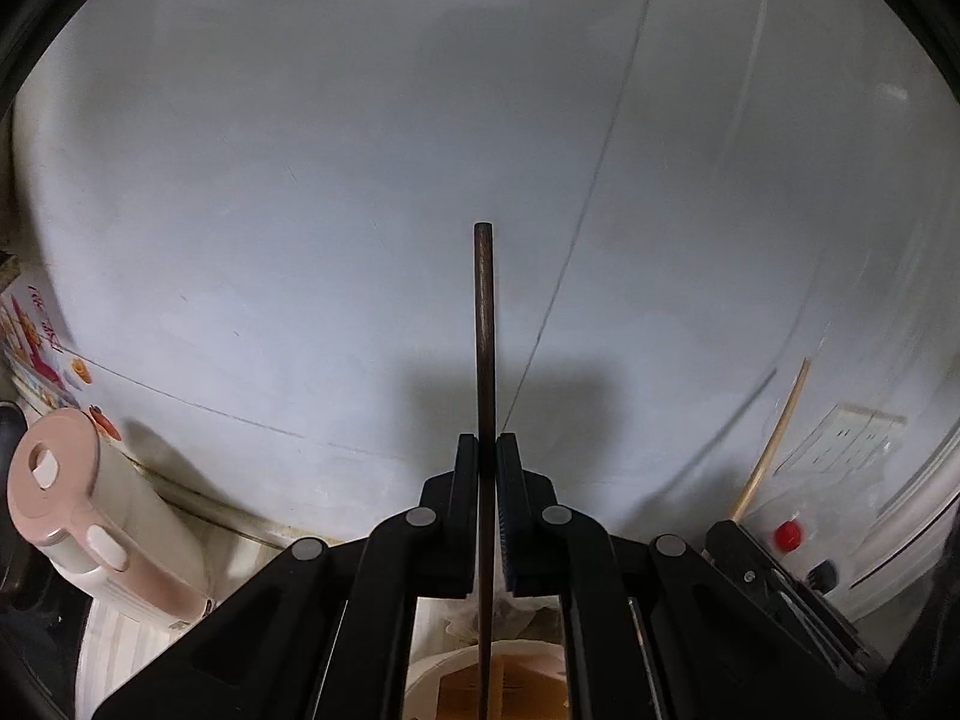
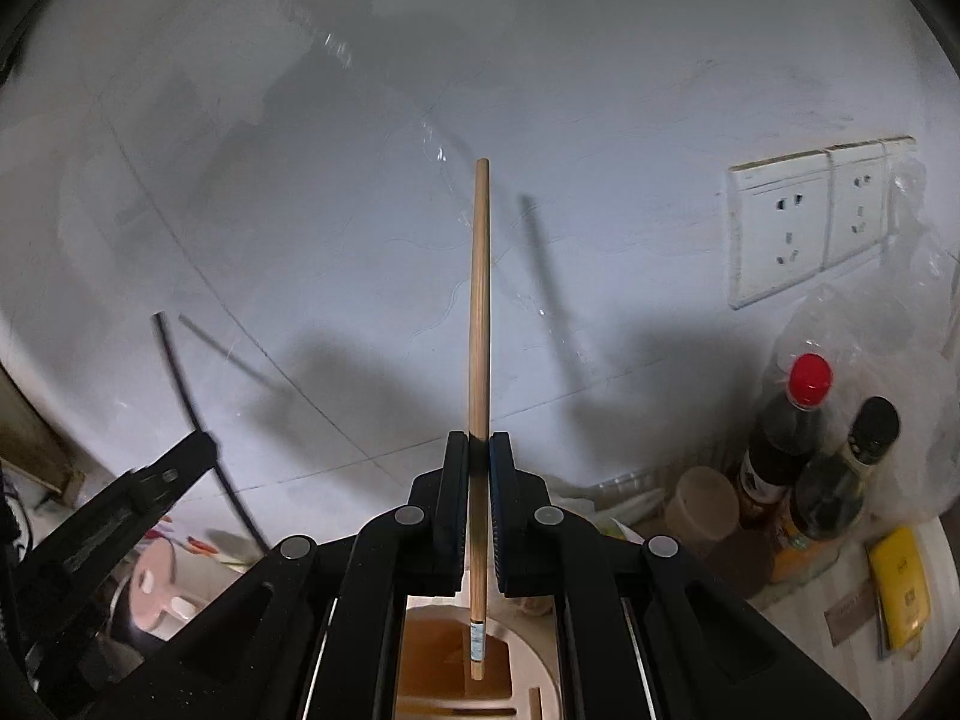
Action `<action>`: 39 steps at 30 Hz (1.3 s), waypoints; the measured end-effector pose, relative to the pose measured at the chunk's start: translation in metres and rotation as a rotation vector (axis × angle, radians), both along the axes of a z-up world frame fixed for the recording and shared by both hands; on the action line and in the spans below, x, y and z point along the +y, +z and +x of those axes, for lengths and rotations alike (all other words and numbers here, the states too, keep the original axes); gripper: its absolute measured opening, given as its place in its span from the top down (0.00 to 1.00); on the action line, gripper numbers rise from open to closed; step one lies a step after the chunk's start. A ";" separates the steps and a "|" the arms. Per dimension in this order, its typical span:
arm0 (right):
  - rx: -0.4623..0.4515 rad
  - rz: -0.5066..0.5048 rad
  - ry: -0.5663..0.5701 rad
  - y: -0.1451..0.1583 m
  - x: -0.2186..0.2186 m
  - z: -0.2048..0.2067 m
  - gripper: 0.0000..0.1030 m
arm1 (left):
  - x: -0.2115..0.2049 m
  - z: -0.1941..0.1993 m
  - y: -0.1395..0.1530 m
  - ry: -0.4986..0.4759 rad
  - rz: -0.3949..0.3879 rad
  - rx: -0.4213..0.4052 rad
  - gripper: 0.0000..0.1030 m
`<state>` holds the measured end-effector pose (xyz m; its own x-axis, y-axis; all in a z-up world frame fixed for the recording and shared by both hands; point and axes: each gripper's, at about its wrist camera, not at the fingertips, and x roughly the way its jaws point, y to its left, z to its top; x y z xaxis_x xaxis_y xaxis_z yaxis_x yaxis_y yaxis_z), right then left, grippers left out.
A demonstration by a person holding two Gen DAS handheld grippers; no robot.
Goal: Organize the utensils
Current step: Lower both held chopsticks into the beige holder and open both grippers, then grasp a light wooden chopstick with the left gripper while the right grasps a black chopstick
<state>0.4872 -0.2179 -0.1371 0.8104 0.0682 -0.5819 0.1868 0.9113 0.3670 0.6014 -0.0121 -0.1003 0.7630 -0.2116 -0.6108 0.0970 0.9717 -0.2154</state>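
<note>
- While both grippers stand over the utensil holder, the right gripper fingers clamp a light bamboo chopstick upright, lower tip above its compartment.
- Left gripper fingers clamp a dark chopstick likewise, axis vertical above that holder.

My dark chopstick: matt wood; pale chopstick: smooth bamboo-like wood (both grippers' parts matt black plastic).

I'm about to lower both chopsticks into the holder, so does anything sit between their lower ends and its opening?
Nothing visible does. The light chopstick in the right gripper hangs directly over the utensil holder; the dark chopstick in the left gripper likewise.
</note>
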 end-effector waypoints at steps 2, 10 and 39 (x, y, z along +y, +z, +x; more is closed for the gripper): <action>0.009 -0.019 0.014 -0.005 0.005 0.002 0.93 | -0.002 0.001 -0.008 -0.008 0.016 0.025 0.96; 0.073 -0.040 0.092 -0.021 0.013 -0.003 0.93 | 0.007 -0.014 -0.013 -0.053 0.047 0.114 0.95; 0.344 -0.071 0.031 -0.063 -0.033 -0.165 0.14 | 0.045 -0.187 -0.102 0.040 0.238 0.364 0.00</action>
<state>0.3223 -0.2512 -0.2001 0.5640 0.0393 -0.8248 0.2599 0.9397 0.2224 0.4140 0.0327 -0.2024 0.4938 -0.0073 -0.8696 0.0176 0.9998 0.0016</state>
